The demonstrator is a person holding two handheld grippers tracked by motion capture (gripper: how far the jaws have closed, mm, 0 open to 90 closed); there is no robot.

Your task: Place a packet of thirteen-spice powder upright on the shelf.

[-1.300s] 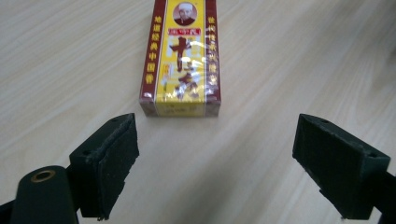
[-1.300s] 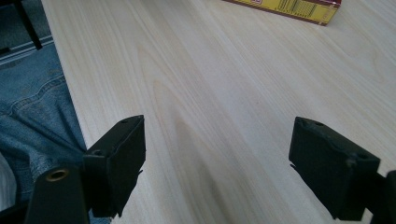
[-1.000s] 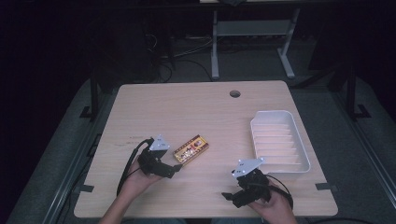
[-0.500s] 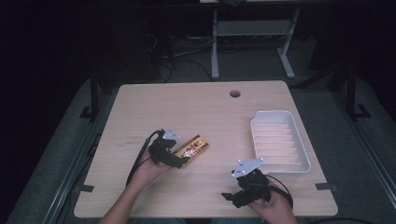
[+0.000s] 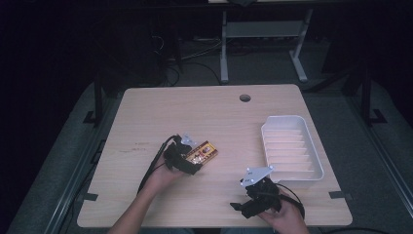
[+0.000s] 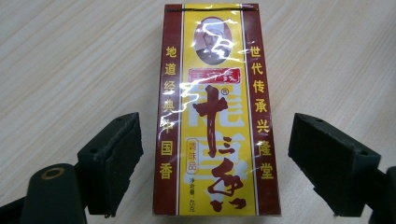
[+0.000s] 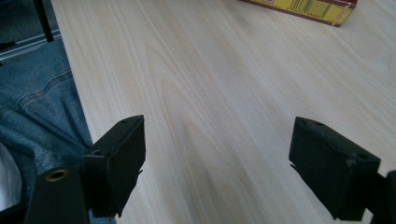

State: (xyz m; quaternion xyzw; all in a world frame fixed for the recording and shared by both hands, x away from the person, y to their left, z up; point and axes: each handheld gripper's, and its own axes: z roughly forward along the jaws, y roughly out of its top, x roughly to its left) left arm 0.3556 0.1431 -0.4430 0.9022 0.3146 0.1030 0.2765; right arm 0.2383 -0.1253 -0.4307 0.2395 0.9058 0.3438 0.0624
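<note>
A red and yellow packet printed with Chinese characters lies flat on the wooden table, left of centre. My left gripper is at its near end, open, one jaw on each side of the packet with gaps on both sides. The left gripper is not touching it as far as I can see. My right gripper rests low near the table's front edge, open, with bare wood between its jaws. In the right gripper view a corner of the packet shows at the top.
A white ribbed tray sits at the right side of the table, with nothing in it. A round cable hole is near the far edge. The person's blue jeans show past the table's front edge.
My left gripper has moved forward and right until its open jaws straddle the packet's near end. The right gripper has stayed in place.
</note>
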